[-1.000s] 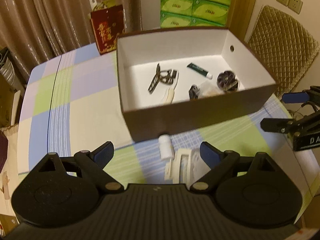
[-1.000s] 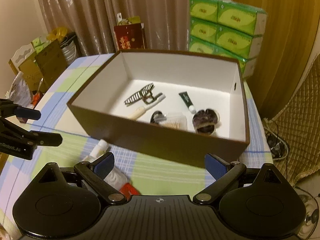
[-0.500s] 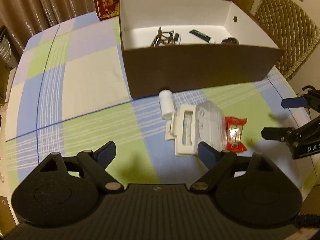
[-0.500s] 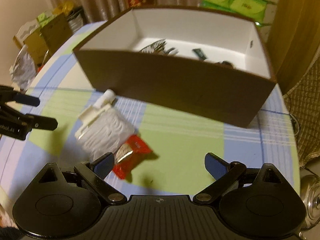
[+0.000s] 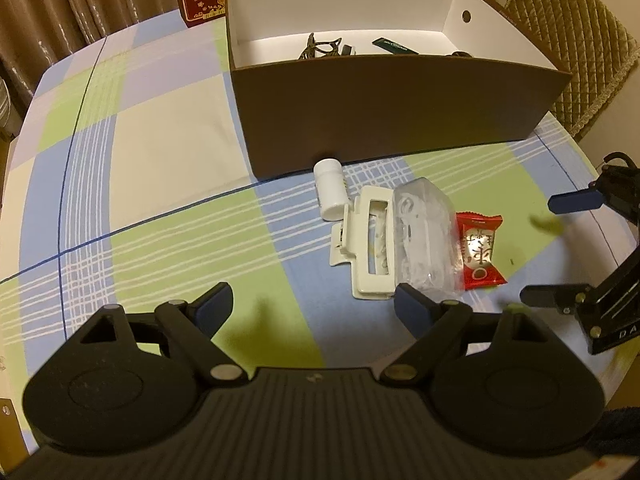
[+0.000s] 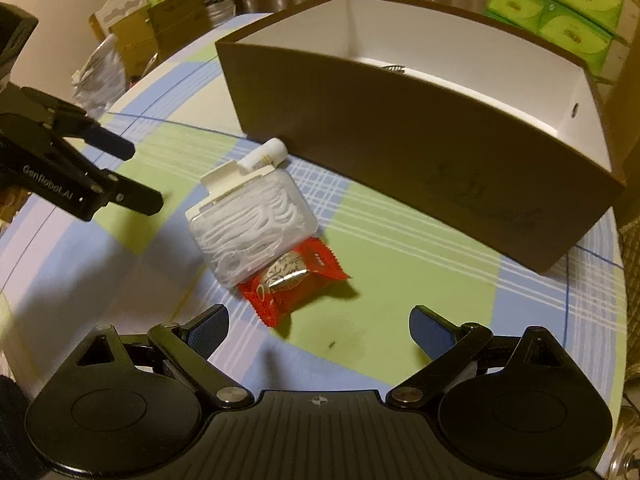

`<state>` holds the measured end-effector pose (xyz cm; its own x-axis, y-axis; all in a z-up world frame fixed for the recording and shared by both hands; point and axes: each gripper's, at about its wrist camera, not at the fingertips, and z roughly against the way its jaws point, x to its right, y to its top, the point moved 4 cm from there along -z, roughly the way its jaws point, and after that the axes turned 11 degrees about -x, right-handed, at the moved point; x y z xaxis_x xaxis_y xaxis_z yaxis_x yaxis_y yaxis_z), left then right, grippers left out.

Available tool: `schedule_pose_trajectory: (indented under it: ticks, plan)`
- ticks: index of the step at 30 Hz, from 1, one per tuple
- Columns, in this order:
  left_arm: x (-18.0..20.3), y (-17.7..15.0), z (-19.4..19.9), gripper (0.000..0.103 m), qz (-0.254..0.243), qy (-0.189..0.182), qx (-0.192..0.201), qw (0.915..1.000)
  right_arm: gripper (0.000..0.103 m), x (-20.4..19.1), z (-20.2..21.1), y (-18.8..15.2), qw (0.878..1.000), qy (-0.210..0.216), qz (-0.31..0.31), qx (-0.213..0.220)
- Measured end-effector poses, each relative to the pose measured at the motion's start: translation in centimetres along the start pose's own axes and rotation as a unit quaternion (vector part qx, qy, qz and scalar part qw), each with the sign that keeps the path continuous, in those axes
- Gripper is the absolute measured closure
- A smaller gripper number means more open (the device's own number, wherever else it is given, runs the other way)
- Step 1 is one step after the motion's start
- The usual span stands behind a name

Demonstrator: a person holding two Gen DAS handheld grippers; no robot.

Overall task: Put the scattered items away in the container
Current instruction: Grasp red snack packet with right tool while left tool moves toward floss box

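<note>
1. The brown box [image 5: 392, 104] with white inner walls stands on the checked worktop [image 5: 160, 152]. Inside it, a dark hair claw clip [image 5: 320, 46] and a dark green tube [image 5: 396, 46] show above the near wall.
2. Still outside, just before the box: a small white bottle [image 5: 330, 190] lying on its side, a white hair clip [image 5: 368, 248], a clear case of floss picks [image 6: 248, 228] and a red candy wrapper [image 6: 294, 280], all touching or overlapping.
3. The near wall hides most of the box floor; one more dark item at its right end cannot be made out.
4. The left claw [image 5: 308, 308] stands apart, with nothing between its fingers.
5. The right claw [image 6: 318, 328] also stands apart and empty, near the red wrapper.
</note>
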<state>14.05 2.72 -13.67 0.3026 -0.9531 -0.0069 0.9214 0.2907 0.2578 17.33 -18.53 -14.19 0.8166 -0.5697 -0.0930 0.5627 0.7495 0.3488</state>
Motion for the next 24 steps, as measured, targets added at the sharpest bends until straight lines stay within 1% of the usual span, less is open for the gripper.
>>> schedule_pose_trajectory:
  ticks: [5, 15, 16, 17, 21, 23, 24]
  plan:
    - [-0.3, 0.4, -0.9, 0.022, -0.003, -0.009, -0.005, 0.9999, 0.009, -0.7, -0.7, 0.0, 0.999, -0.004, 0.041, -0.006]
    - [-0.5, 0.9, -2.0, 0.022, -0.007, -0.014, -0.014, 0.9998, 0.009, -1.4, -2.0, 1.1, 0.992, -0.017, 0.128, -0.001]
    - [-0.5, 0.9, -2.1, 0.023, -0.008, -0.015, -0.015, 0.9998, 0.011, -1.5, -2.2, 1.2, 0.991, -0.015, 0.135, -0.001]
    - [-0.5, 0.9, -2.1, 0.023, -0.008, -0.016, -0.015, 0.9997, 0.017, -1.6, -2.4, 1.3, 0.99, -0.012, 0.141, -0.001]
    - [-0.5, 1.0, -2.3, 0.023, -0.011, -0.019, -0.018, 0.9996, 0.021, -2.0, -3.3, 1.8, 0.987, -0.011, 0.161, -0.004]
    - [-0.5, 1.0, -2.3, 0.024, -0.012, -0.022, -0.019, 0.9995, 0.034, -2.1, -3.8, 2.1, 0.986, -0.008, 0.165, -0.005]
    - [-0.5, 1.0, -2.3, 0.024, -0.012, -0.022, -0.02, 0.9995, 0.036, -2.1, -4.0, 2.3, 0.986, -0.004, 0.164, -0.008]
